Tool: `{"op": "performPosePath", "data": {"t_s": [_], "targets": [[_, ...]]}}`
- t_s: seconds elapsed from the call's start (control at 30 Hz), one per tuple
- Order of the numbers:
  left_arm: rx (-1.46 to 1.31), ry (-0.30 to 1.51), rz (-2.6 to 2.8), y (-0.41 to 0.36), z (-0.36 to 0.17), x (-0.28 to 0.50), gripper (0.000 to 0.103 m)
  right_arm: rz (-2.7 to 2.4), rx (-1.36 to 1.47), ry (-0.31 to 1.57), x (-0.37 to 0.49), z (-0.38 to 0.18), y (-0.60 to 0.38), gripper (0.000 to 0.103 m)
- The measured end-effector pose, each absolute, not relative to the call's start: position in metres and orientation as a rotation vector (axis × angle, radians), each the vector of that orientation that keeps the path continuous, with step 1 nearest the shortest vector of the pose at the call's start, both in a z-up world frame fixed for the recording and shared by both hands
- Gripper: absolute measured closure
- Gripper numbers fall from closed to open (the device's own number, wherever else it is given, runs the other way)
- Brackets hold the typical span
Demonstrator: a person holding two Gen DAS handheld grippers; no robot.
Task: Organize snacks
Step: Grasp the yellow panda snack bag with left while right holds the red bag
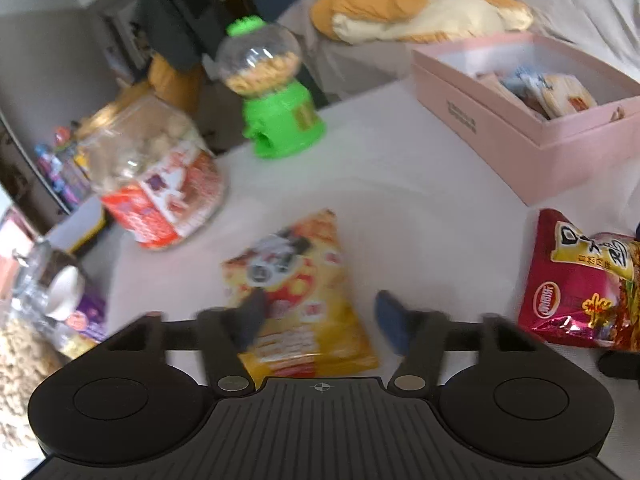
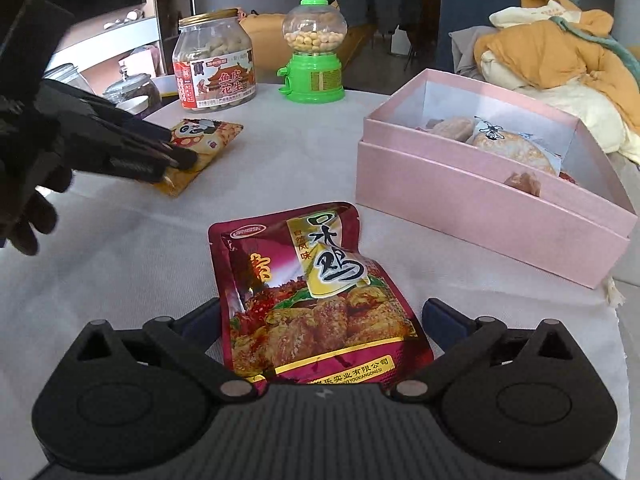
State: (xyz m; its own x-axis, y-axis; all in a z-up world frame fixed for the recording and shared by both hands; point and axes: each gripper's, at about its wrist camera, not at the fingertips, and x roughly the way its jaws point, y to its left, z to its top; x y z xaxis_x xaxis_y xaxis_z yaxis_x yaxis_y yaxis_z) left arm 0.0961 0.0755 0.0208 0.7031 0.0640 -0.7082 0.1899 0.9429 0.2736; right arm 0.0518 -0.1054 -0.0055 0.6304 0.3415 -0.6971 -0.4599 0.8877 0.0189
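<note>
Looks like the grab step for two packs at once. On the left, the left gripper [image 1: 320, 320] has its jaws spread wide over the yellow pack [image 1: 296, 292], one finger overlapping the pack's edge and nothing pinched yet. That view is blurry, so contact is hard to call. Further right, the right gripper [image 2: 320, 320] is also spread wide, straddling the red pack [image 2: 316, 300] with a finger just beside each long edge, not pressing.

Next move is probably to close on each pack, lift, and carry it to the pink box [image 2: 480, 200], which sits open on the right with some snacks already inside.

Room-wise, the table [image 2: 300, 152] is bare between packs and box. The box wall needs clearing, and the jar [image 2: 216, 64] and green dispenser [image 2: 314, 52] stand well back.
</note>
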Motion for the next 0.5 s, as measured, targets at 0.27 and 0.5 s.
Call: {"op": "performPosePath", "data": {"t_s": [0.27,0.5], "targets": [[0.315,0.801,0.028,0.099,0.026,0.108,0.023,0.463,-0.164,0.761,0.051,-0.006,-0.106,0.0],[0.074,0.869,0.029,0.144,0.016,0.125,0.014,0.462,-0.164,0.761,0.051,-0.005,-0.106,0.0]]}}
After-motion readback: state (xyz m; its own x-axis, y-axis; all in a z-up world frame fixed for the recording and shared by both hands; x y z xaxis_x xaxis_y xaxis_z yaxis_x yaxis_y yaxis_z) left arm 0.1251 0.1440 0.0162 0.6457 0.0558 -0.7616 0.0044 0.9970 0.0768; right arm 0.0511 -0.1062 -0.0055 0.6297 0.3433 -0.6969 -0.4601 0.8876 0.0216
